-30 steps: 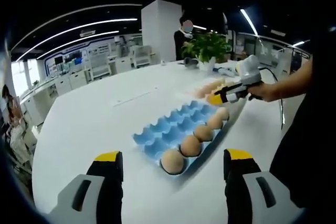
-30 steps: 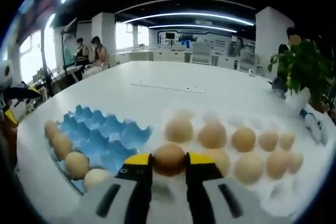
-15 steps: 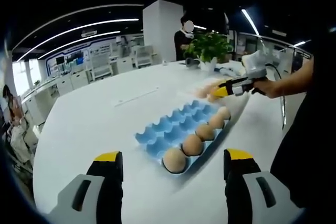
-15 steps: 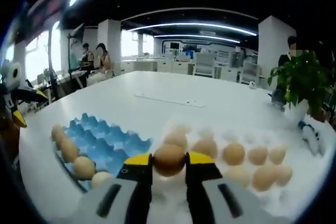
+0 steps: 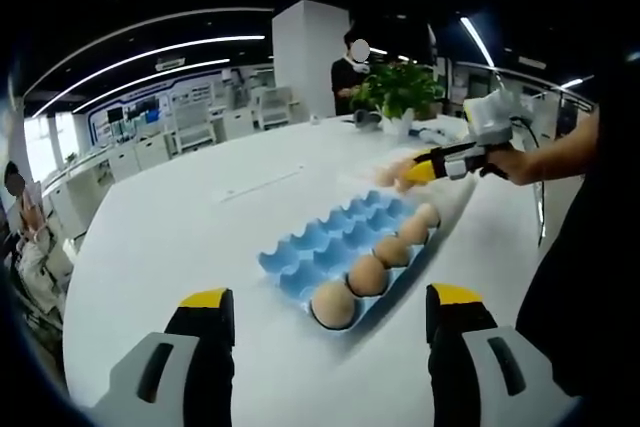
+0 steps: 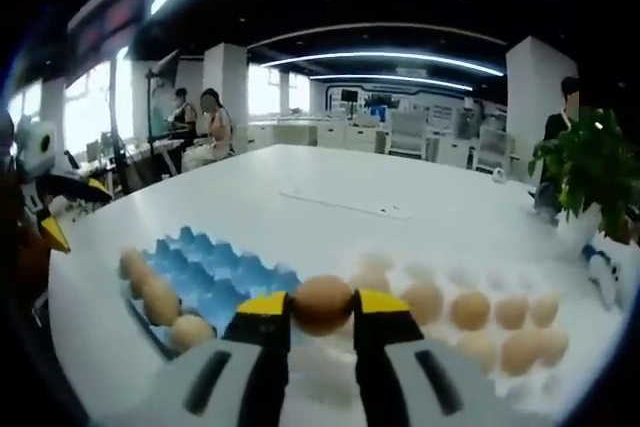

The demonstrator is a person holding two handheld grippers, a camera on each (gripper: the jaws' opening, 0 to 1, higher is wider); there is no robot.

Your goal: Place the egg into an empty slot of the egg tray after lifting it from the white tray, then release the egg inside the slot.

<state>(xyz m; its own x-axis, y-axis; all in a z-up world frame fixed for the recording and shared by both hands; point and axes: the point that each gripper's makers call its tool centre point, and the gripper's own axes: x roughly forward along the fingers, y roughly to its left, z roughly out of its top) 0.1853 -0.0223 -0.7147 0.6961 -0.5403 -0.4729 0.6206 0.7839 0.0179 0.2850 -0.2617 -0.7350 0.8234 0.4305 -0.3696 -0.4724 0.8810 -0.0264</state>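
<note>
Egg (image 6: 322,304) clamped between the yellow-tipped jaws of the right claw (image 6: 322,309), held up above the white tray (image 6: 440,372) with its rows of eggs. Blue egg tray (image 6: 215,269) just left of that on the white desk (image 6: 330,207), four eggs along its near edge, remaining slots bare. Left claw (image 5: 330,309) spread wide over the desk, gripping nothing, short of the egg tray. Potted plant (image 5: 398,89) at the far end.

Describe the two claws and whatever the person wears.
Each claw has two grey jaws with yellow tips and black inner faces: the left claw and the right claw. In the left gripper view the right claw carries a white box, and a thin dark cable hangs below the hand. The person wears dark clothing.
</note>
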